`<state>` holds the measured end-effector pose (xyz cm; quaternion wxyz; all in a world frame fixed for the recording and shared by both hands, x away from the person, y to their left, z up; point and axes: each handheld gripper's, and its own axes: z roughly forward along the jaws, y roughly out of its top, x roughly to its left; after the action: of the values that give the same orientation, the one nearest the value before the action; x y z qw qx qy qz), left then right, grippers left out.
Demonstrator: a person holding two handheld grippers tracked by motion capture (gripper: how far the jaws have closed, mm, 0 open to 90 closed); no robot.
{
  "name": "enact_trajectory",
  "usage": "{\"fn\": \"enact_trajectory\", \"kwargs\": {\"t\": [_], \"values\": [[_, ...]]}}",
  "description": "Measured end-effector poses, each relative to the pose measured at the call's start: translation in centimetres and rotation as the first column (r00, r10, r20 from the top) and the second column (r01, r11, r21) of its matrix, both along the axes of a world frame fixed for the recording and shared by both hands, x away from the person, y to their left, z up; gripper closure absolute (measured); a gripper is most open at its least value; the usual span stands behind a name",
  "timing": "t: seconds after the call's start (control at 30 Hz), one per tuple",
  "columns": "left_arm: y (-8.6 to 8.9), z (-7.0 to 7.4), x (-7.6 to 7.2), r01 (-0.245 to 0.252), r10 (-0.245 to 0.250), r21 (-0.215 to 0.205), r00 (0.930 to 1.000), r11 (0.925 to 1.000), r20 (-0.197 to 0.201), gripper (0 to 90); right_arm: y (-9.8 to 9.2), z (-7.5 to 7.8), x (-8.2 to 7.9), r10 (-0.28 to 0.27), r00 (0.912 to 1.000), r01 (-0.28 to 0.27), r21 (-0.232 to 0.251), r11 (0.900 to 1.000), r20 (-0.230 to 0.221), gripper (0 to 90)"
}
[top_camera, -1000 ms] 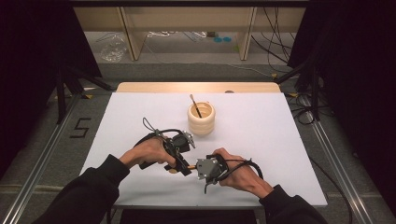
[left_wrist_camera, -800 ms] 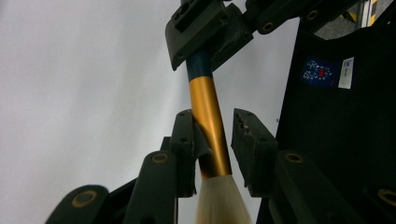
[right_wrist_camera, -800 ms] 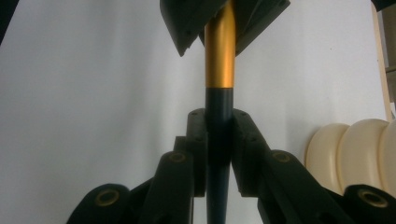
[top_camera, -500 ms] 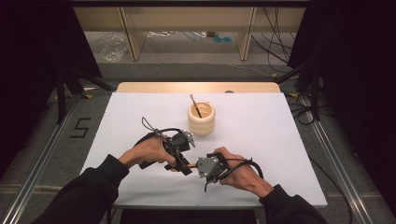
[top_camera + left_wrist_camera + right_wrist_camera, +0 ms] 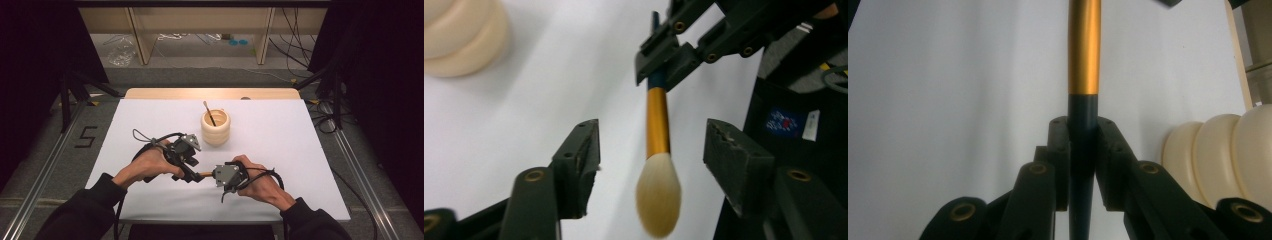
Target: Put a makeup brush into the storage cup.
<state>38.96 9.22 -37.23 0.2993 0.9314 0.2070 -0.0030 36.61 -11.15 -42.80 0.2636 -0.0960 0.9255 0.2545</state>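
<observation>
Item: soft-bristled cosmetic brush with a dark teal tapered handle, a brushed gold metal ferrule and a cream, rounded tuft. It is held in the air low over the near middle of the table, between the two hands, with the tuft toward the person's left.

Right gripper: black two-jaw tool, clamped tight on the dark handle just behind the gold ferrule. The hold looks chosen to keep the slim end free for lowering into a holder, though that is a judgement.

Left gripper: black jaws with ridged pads, which have just been opening. They now stand apart on either side of the ferrule and tuft, touching neither. The brush hangs between them, carried by the right gripper alone, so this reads as the close of a hand-over.

Holder: cream, ribbed, rounded pot, matte and smooth, standing upright at the table's centre, beyond both grippers and well apart from the brush. A thin dark stick-like tool leans inside it. The pot is the likely place for the brush.

Support: white matte table sheet over a pale wooden board, with the wood showing along the far edge.
</observation>
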Motion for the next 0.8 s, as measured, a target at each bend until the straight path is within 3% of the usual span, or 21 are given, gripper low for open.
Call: {"fn": "enact_trajectory", "kwargs": {"t": [0.1, 0.27, 0.33, 0.37, 0.47, 0.5, 0.6, 0.67, 0.73, 0.8], "values": [[1.0, 0.5, 0.1, -0.021, 0.021, -0.002, 0.9990, 0.9998, 0.040, 37.0, -0.4, 0.3, 0.3, 0.005, 1.0000, -0.005, 0.011, 1.000, 0.003, 79.5], [2.2, 0.7, -0.2, -0.076, 0.080, -0.051, 0.9926, 0.9958, 0.092, 31.4, -1.2, 0.5, 0.5, -0.050, 0.9964, 0.055, 0.067, 0.996, -0.069, 79.5], [2.9, 1.0, -0.2, -0.072, 0.077, -0.055, 0.9920, 0.9959, 0.100, 31.4, -1.3, 0.5, 0.8, -0.063, 0.9933, 0.073, 0.105, 0.992, -0.097, 79.5], [3.0, 0.8, -0.4, -0.092, 0.101, -0.096, 0.9902, 0.9911, 0.097, 30.8, -1.6, 0.7, 1.0, -0.068, 0.9922, 0.080, 0.120, 0.990, -0.105, 79.5], [3.5, 0.7, -0.6, -0.104, 0.117, -0.124, 0.9878, 0.9868, 0.102, 29.5, -2.1, 1.0, 1.5, -0.076, 0.9890, 0.096, 0.162, 0.982, -0.127, 79.5], [3.7, 0.7, -0.7, -0.118, 0.131, -0.134, 0.9864, 0.9839, 0.099, 29.4, -2.2, 1.0, 1.4, -0.089, 0.9835, 0.118, 0.182, 0.976, -0.157, 79.5], [4.1, 0.3, -0.7, -0.104, 0.120, -0.147, 0.9868, 0.9837, 0.109, 29.4, -2.7, 1.2, 1.8, -0.120, 0.9785, 0.156, 0.218, 0.963, -0.168, 79.6], [4.3, -0.1, -0.9, -0.127, 0.143, -0.161, 0.9852, 0.9787, 0.094, 29.4, -3.0, 1.3, 2.1, -0.137, 0.9716, 0.184, 0.252, 0.950, -0.193, 79.6], [4.5, -0.4, -0.8, -0.118, 0.138, -0.164, 0.9839, 0.9793, 0.114, 29.8, -3.5, 1.5, 2.5, -0.143, 0.9645, 0.205, 0.291, 0.934, -0.222, 79.5], [4.6, -0.7, -1.0, -0.148, 0.169, -0.184, 0.9799, 0.9717, 0.105, 30.2, -3.8, 1.6, 2.7, -0.146, 0.9579, 0.224, 0.324, 0.919, -0.247, 79.6]]}}
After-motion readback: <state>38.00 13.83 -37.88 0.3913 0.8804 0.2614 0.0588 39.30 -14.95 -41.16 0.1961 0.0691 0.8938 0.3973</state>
